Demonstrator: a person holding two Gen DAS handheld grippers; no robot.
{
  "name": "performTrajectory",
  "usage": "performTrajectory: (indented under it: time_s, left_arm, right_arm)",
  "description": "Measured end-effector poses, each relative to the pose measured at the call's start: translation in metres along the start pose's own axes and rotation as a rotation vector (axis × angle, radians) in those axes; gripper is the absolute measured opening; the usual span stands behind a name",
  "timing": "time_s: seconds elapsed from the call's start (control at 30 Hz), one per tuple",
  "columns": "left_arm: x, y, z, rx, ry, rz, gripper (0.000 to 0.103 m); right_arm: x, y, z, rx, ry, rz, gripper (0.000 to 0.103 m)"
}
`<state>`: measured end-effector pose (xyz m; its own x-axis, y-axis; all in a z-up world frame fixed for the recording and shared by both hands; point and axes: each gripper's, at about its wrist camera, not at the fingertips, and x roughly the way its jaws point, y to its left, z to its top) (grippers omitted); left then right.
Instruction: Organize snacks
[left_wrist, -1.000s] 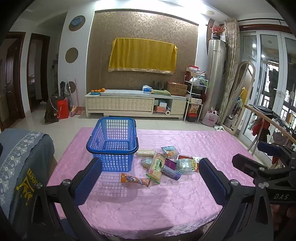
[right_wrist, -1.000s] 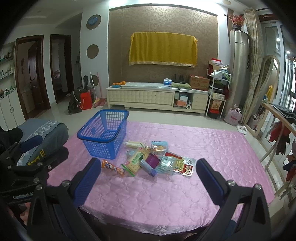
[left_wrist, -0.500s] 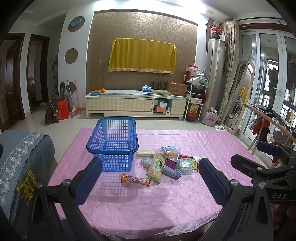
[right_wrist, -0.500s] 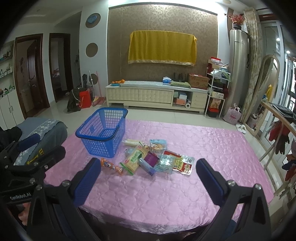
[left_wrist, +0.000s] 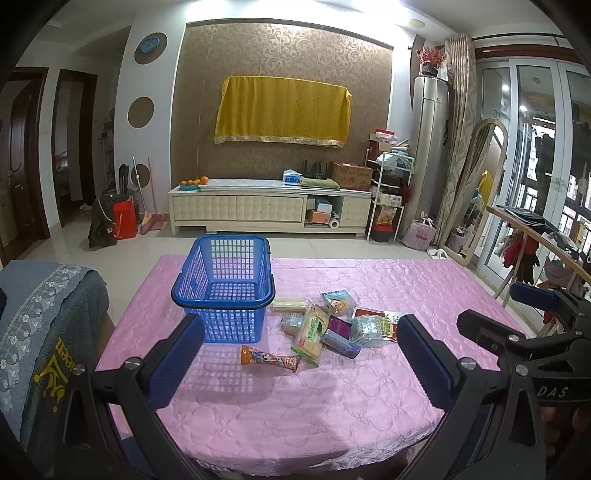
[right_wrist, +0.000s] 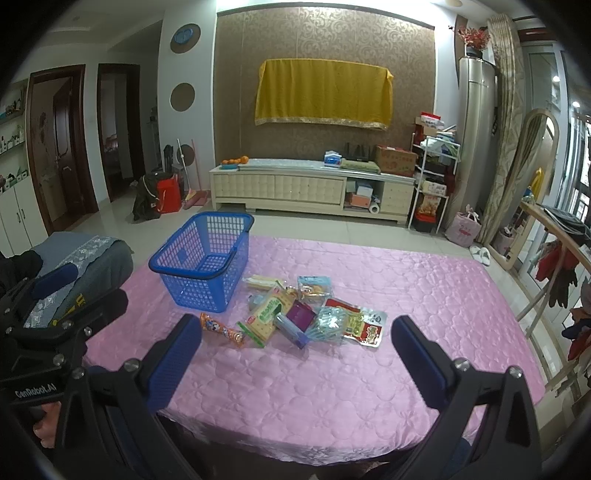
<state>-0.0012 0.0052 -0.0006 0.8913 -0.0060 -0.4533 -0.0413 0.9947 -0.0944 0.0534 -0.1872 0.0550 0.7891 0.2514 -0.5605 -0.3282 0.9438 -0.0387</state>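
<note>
An empty blue plastic basket (left_wrist: 225, 291) (right_wrist: 203, 266) stands on the pink tablecloth (left_wrist: 332, 398) (right_wrist: 424, 295). To its right lies a pile of snack packs: an orange wrapped bar (left_wrist: 269, 360) (right_wrist: 221, 330), a green-and-yellow cracker pack (left_wrist: 312, 332) (right_wrist: 264, 319), a purple pack (left_wrist: 340, 326) (right_wrist: 301, 314) and a red-and-white pouch (right_wrist: 365, 326). My left gripper (left_wrist: 299, 360) is open and empty, above the near table edge. My right gripper (right_wrist: 295, 360) is open and empty, likewise short of the pile.
A chair with a grey cover (left_wrist: 40, 332) (right_wrist: 81, 258) stands at the table's left side. A wooden rail with hanging clothes (left_wrist: 532, 236) (right_wrist: 554, 236) runs along the right. A cream TV cabinet (left_wrist: 269, 208) stands against the far wall.
The right gripper has moved a little forward and left toward the snacks. The left gripper has barely moved.
</note>
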Motion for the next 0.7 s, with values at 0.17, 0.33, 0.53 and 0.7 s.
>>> performTrajectory:
  time_s: [0.17, 0.33, 0.53, 0.7]
  left_arm:
    - [0.005, 0.000, 0.009, 0.008, 0.002, 0.003, 0.103]
    - [0.015, 0.005, 0.023, 0.011, 0.004, 0.009, 0.103]
    - [0.034, 0.010, 0.037, 0.017, 0.010, 0.017, 0.103]
    - [0.062, 0.019, 0.039, -0.012, 0.055, 0.012, 0.103]
  right_arm:
    - [0.005, -0.008, 0.007, 0.007, 0.009, 0.002, 0.103]
    - [0.012, -0.018, 0.022, 0.012, 0.007, -0.005, 0.103]
    - [0.028, -0.027, 0.040, -0.007, 0.000, -0.024, 0.103]
    - [0.064, -0.030, 0.052, -0.034, 0.083, 0.040, 0.103]
